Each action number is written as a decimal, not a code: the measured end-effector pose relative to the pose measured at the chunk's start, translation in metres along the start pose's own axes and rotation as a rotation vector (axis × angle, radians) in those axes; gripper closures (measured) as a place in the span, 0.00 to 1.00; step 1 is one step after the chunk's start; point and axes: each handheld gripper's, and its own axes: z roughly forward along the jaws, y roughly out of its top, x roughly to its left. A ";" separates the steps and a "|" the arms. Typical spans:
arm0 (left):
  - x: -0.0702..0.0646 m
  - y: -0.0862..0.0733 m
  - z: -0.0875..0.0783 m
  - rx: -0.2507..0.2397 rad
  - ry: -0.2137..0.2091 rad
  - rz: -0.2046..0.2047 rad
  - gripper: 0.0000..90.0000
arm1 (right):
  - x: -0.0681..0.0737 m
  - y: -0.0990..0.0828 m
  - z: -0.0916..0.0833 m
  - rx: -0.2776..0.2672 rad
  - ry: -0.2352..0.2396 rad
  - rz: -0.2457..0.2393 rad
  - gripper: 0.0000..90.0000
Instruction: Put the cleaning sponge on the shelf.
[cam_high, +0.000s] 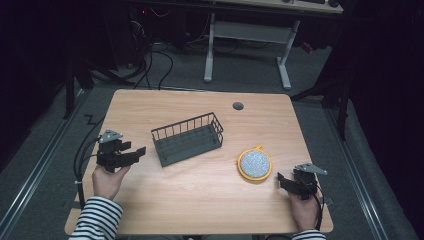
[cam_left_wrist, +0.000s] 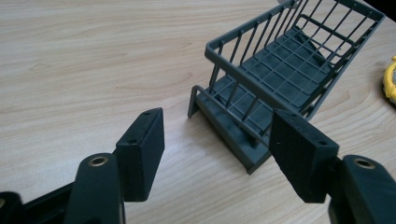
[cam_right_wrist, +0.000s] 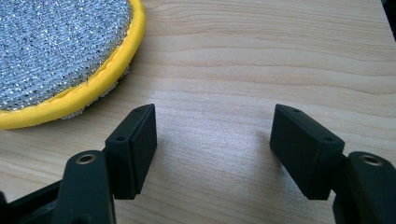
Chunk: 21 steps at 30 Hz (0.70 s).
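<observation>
wooden table (cam_high: 200, 195), wire basket (cam_high: 187, 138) mid-table, scrubber (cam_high: 255, 164) near right gripper (cam_high: 283, 180)

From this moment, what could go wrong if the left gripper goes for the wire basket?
The wire basket is tilted, one long side raised off the table, so a push from the open left gripper may tip or slide it. Its thin bars could slip between the pads. The yellow-rimmed scouring pad lies close beside the open right gripper and could get nudged.

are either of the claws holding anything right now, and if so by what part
Nothing is held. The left claw stands open, short of the grey wire basket. The right claw stands open over bare table, beside the yellow-rimmed scrubber.
</observation>
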 end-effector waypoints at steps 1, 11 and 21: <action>-0.001 0.007 0.002 0.008 -0.003 0.008 0.41 | 0.000 0.000 0.000 0.000 0.000 0.000 0.36; -0.017 0.041 0.017 0.035 0.028 0.096 0.43 | 0.000 0.000 0.000 0.000 -0.004 0.004 0.36; -0.016 0.065 0.041 0.086 0.032 0.088 0.45 | 0.000 0.000 0.000 -0.001 -0.001 0.005 0.36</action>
